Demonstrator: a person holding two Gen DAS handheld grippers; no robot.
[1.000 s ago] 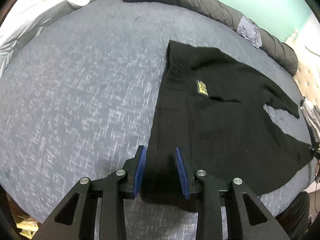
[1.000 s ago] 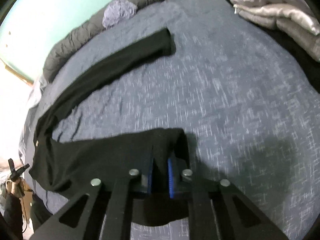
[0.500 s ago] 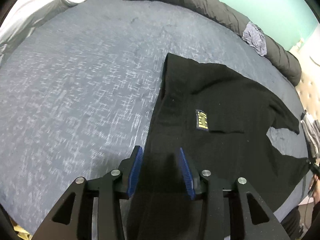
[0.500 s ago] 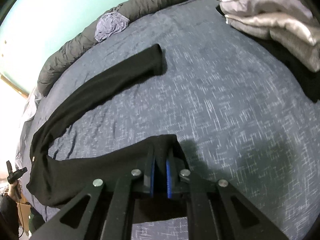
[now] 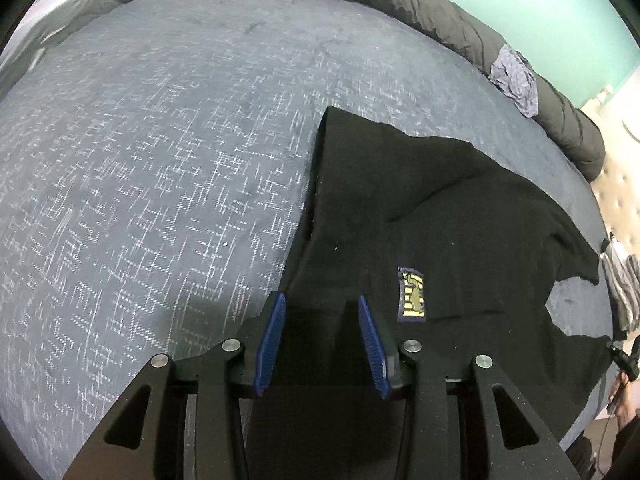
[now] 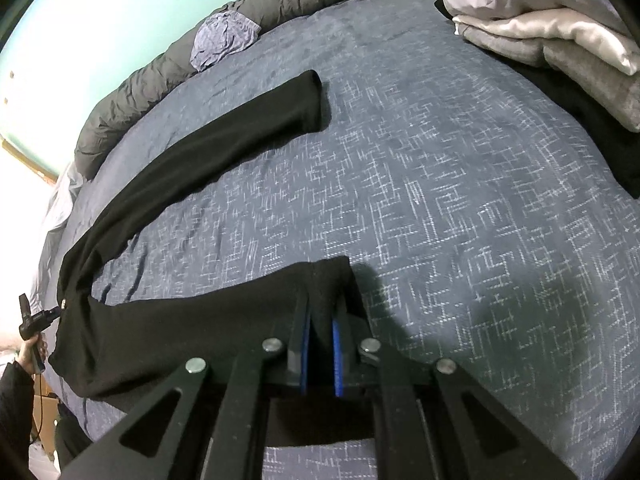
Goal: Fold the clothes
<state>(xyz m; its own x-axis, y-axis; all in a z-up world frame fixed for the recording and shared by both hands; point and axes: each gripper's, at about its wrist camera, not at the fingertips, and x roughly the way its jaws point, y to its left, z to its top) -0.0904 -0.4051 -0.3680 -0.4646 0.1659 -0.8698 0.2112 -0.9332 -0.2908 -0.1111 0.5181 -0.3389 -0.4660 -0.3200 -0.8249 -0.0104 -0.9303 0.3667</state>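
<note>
Two grippers are engaged with the black long-sleeved knit top (image 5: pixel 460 220) spread on the blue-grey patterned bed (image 5: pixel 160 160): the right gripper (image 6: pixel 320 320) is clenched on its cuff, the left gripper (image 5: pixel 322 312), just closing, straddles unpinched fabric, so a firm pinch is judged necessary before folding.

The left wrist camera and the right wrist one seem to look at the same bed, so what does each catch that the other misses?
Only the left wrist view shows the yellow patch on the black garment and the left hand-held gripper, whose jaws have just been closing with the black cloth between them.

Only the right wrist view shows the stack of grey and white clothes, a long black sleeve, and the right hand-held gripper shut on a sleeve end.

Both show the blue bedcover, dark rolled duvet and crumpled bluish cloth.
</note>
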